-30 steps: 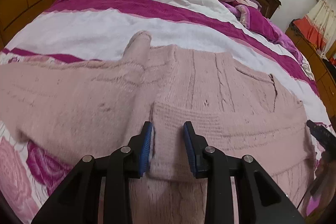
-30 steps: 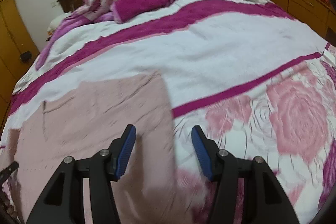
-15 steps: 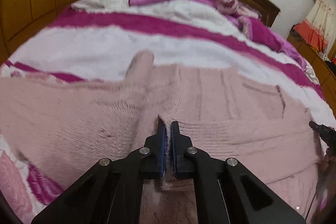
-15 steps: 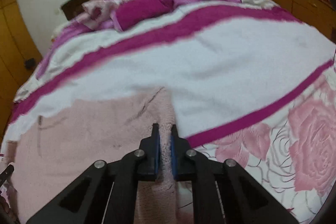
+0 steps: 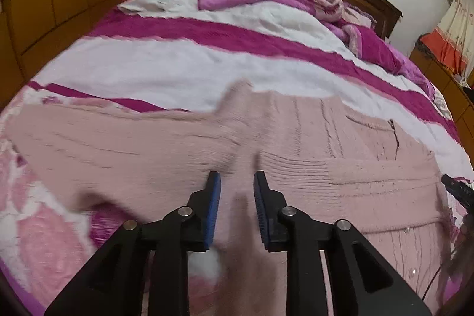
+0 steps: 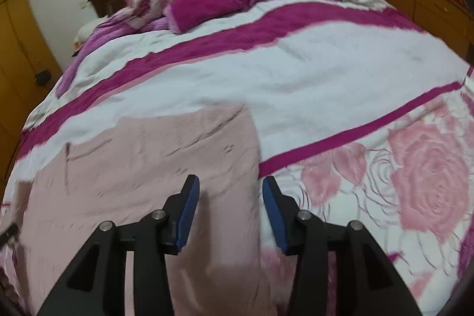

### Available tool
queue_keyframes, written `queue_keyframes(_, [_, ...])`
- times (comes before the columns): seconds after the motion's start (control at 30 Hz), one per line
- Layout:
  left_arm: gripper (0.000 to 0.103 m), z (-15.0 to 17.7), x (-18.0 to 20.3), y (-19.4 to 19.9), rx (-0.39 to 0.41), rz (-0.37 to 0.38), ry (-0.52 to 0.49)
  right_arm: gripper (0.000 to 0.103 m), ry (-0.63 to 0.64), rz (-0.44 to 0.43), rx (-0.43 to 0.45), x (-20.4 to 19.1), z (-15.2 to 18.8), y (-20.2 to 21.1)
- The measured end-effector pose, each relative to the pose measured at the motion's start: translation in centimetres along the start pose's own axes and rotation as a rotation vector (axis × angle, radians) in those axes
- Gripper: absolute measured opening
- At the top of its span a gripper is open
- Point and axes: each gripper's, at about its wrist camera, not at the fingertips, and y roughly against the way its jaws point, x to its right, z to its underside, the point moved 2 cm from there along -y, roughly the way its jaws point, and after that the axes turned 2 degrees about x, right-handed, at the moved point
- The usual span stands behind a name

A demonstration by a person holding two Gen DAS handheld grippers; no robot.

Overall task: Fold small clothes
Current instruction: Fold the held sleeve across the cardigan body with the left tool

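Both grippers, clamped on the pink knit cardigan (image 5: 340, 176) half a second ago, now stand apart. The left gripper (image 5: 237, 188) and right gripper (image 6: 230, 194) have let go, so this fold looks laid.

The left black plastic hand-held gripper (image 5: 237, 185) has two angular matte arms, each with two round silver screws, ending in ribbed blue pads (image 5: 214, 206). The right black plastic hand-held gripper (image 6: 231, 191) looks the same: silver screw heads on dark triangular arms with cut-outs, blue ridged pads (image 6: 188, 212).
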Motion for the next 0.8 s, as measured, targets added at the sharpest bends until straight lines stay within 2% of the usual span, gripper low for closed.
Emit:
queue_keyframes(0.1, [0.011, -0.4, -2.1, 1.7, 0.025, -0.053, 0.024, 0.05, 0.032, -0.025, 0.01, -1.0, 0.9, 2.5])
queue_keyframes(0.27, [0.017, -1.0, -6.4, 3.1, 0.048, -0.149, 0.068, 0.053, 0.062, -0.072, 0.006, -2.4, 2.4, 5.8])
queue_keyframes(0.43, [0.018, -0.6, -11.1, 2.7, 0.035, -0.199, 0.197, 0.058, 0.075, -0.114, -0.012, -3.9, 4.3, 7.9])
queue_keyframes(0.6, [0.019, 0.0, -14.5, 2.0, 0.025, -0.224, 0.296, 0.06, 0.115, -0.11, -0.025, -5.4, 6.6, 8.6])
queue_keyframes(0.8, [0.022, 1.2, -18.3, 0.2, -0.005, -0.171, 0.448, 0.061, 0.086, -0.149, -0.085, -6.4, 9.2, 7.8])
